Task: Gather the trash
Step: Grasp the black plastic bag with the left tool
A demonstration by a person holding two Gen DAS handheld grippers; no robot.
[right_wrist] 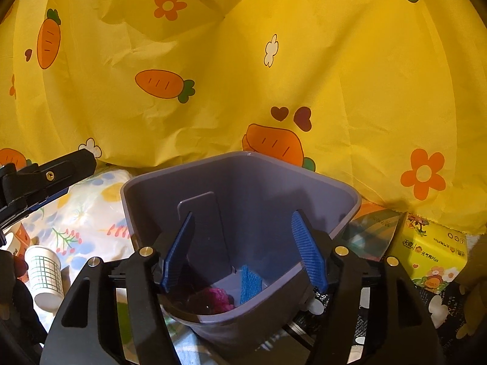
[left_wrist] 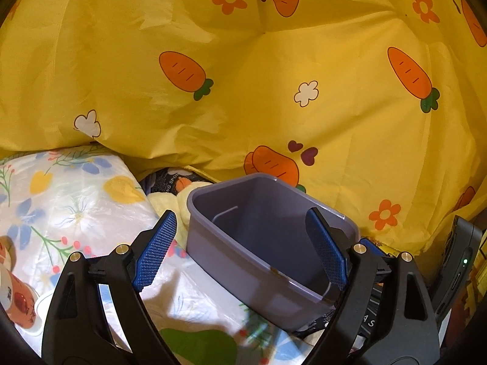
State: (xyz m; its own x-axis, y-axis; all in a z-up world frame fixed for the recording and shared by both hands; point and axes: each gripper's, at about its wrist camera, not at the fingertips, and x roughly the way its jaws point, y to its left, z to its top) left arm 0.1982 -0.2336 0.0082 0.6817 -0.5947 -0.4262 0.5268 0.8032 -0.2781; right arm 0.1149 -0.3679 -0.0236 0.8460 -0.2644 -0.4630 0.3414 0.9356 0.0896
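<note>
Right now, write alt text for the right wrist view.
Open blue-padded tongs hover over a grey plastic bin holding something pink and a blue piece. Behind hangs a yellow carrot-print cloth; a paper cup lies left, a yellow tissue pack right.

Yellow cloth [left_wrist: 274,91] printed with carrots and flowers fills the backdrop, creased, warmly lit. Below it lies a white floral plastic sheet [left_wrist: 76,200]. A yellow tissue box [right_wrist: 432,255] sits at the cloth's lower right hem.

Grey-purple bin [right_wrist: 243,188]; yellow carrot-print cloth [right_wrist: 304,60], floral white sheet [left_wrist: 76,188]
</note>
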